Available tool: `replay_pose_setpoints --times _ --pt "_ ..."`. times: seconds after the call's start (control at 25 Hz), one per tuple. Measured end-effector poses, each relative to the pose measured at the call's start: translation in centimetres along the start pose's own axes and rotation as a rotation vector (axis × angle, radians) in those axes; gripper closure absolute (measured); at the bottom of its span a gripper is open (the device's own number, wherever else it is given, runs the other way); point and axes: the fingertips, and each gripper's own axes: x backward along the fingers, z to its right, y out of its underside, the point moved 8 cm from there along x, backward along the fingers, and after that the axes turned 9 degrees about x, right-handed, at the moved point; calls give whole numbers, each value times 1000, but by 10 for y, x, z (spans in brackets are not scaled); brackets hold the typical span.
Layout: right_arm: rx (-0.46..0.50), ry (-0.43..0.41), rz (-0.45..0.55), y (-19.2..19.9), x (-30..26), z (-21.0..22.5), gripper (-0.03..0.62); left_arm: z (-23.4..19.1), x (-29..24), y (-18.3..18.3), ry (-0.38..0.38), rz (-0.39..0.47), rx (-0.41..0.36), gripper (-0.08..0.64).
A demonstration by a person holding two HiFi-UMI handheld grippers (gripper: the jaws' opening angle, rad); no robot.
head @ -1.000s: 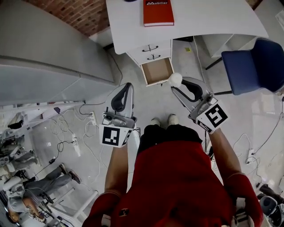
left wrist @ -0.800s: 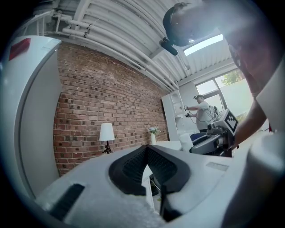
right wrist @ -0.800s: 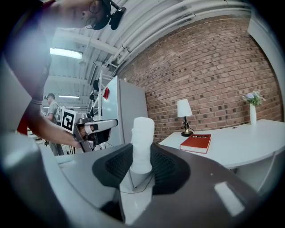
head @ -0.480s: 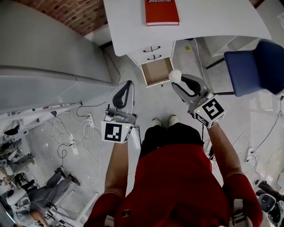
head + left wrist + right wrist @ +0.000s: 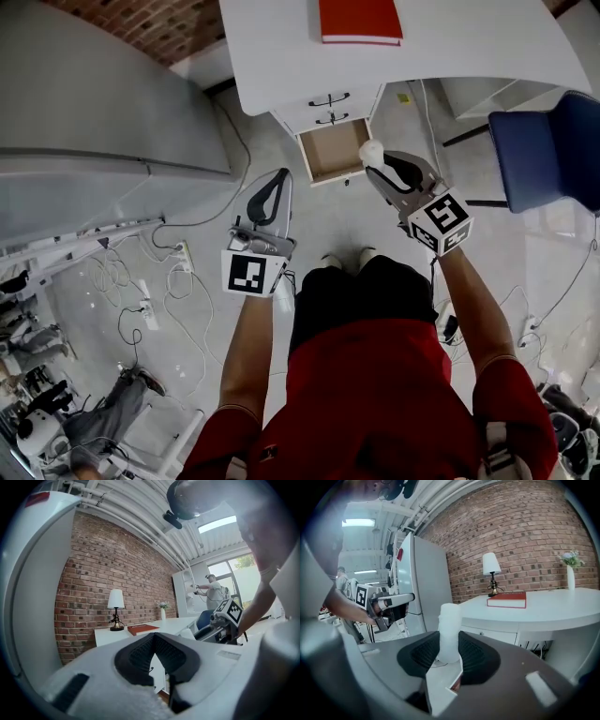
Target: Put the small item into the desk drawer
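Right gripper [image 5: 376, 165] jaws clamped on a small white cylindrical plastic item [image 5: 450, 630], held just beside the open wood-lined drawer [image 5: 328, 155] under the white bench [image 5: 281, 56], left gripper [image 5: 279, 178] jaws closed together, empty, red book [image 5: 361, 21] on bench

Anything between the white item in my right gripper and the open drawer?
Nothing: head view shows the small white item, in the right gripper, right beside the right edge of the open drawer, gap bare.
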Motion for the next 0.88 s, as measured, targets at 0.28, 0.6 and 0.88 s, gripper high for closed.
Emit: replay_pose_setpoints --times 0.28,0.6,0.88 --pt "14 1 -62 56 -45 21 457 -27 -19 56 -6 -11 12 554" --pt "37 -27 -133 128 -90 36 457 -46 -38 125 0 -21 -2 555" --pt "58 -34 -195 193 -125 49 457 -62 -48 181 -4 -20 -14 555"
